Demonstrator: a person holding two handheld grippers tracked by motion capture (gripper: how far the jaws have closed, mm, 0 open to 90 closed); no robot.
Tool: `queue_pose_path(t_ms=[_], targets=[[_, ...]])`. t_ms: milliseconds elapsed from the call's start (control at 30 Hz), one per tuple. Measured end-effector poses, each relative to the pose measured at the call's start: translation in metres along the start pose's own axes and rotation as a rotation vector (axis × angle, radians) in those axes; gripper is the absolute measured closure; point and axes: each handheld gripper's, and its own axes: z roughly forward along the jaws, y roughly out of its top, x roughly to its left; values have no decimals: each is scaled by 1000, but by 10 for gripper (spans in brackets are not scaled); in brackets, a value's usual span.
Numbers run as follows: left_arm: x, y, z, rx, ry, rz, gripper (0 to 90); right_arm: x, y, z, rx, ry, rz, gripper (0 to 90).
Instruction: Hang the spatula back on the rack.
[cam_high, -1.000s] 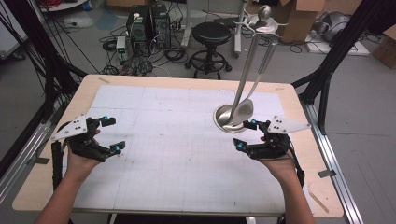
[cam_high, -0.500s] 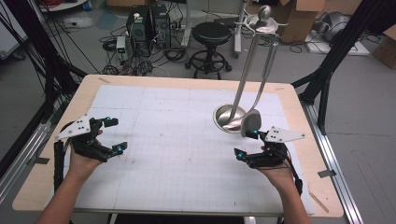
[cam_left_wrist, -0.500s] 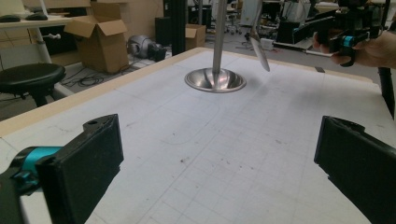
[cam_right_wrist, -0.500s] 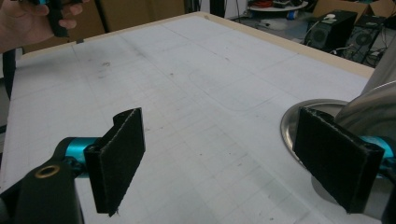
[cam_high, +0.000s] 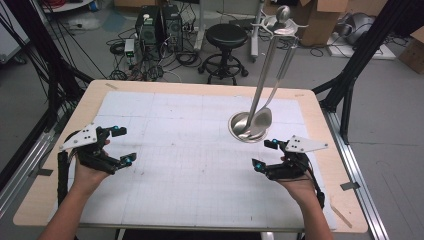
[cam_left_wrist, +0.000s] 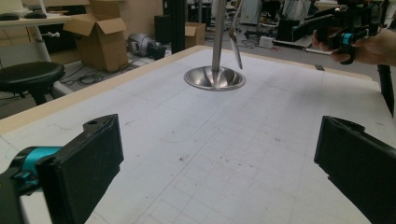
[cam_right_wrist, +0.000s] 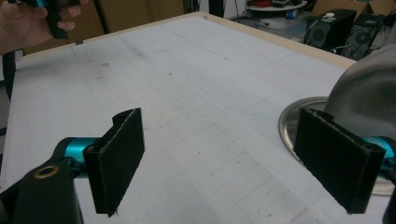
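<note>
Ladle (cam_high: 261, 121) hung on stand (cam_high: 264, 75), just ahead of right gripper (cam_high: 265, 154): jaws wide, empty, just opened. Left gripper (cam_high: 122, 145) wide, empty. Withdraw without bumping.

Gridded white mat (cam_high: 200, 150) covers the wooden table (cam_high: 320, 107).
Behind it: black stool (cam_high: 226, 37), computer towers (cam_high: 156, 22), cardboard boxes (cam_high: 320, 22).
</note>
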Motion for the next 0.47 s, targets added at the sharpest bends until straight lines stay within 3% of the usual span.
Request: queue_pose_path(t_ms=[467], targets=[[2, 0, 0, -7, 3, -2, 17, -2, -3, 1, 21, 1, 10, 159]])
